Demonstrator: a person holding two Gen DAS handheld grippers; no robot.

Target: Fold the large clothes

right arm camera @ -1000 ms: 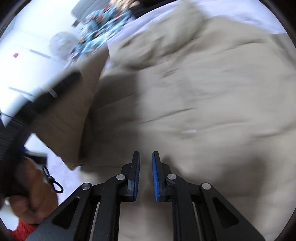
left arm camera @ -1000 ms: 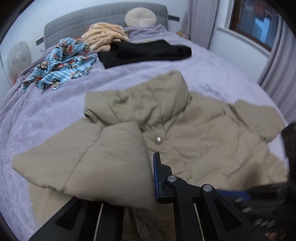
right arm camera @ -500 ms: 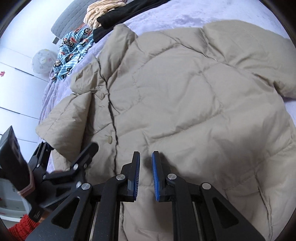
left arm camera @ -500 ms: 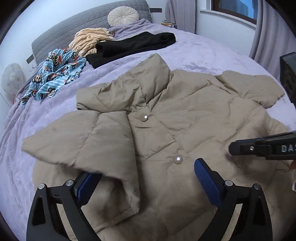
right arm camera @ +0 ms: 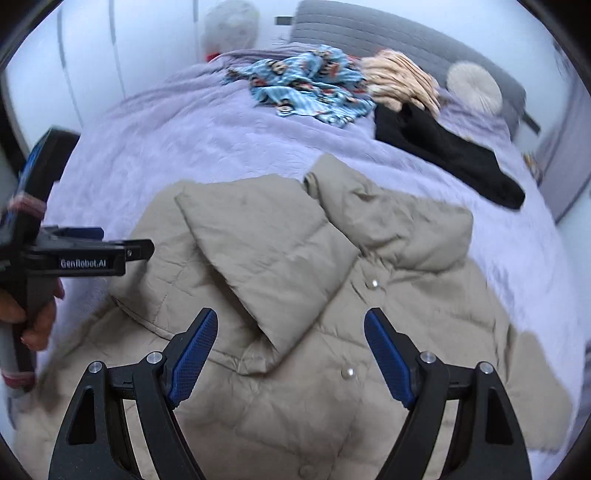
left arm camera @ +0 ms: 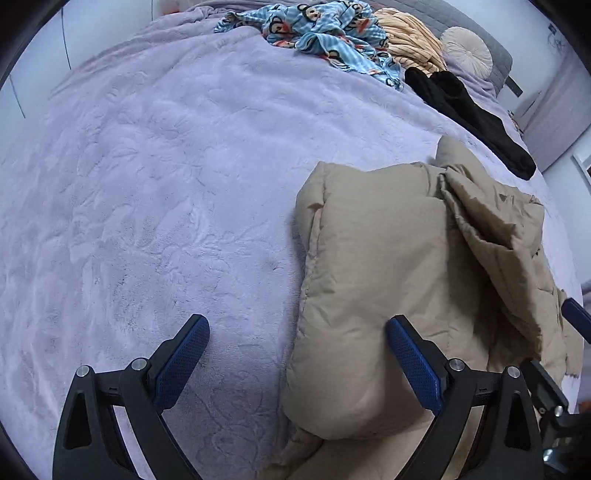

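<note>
Tan quilted jacket (right arm camera: pixel 295 295) lies buttoned on the bed (left arm camera: pixel 147 184), left sleeve (left arm camera: pixel 369 295) folded across. Left gripper (left arm camera: pixel 295 362) and right gripper (right arm camera: pixel 291 354) gape wide, empty.

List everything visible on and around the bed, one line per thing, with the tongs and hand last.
Puffer jacket: one, beige, spread on the bed nearest the cameras, one sleeve folded across its front.
Snap buttons: at least two, pale and shiny, down the jacket front.
Bedspread: one, lilac, covering the bed.
Patterned garment: one, blue with cartoon print, crumpled near the headboard.
Striped garment: one, peach, beside the blue one.
Black garment: one, beyond the jacket's collar.
Round cushion: one, cream, against the headboard.
Headboard: one, grey, quilted.
Left tongs: black with blue pads, open.
Right tongs: same colours, open above the jacket.
Left hand: gripping the left tongs' handle.
</note>
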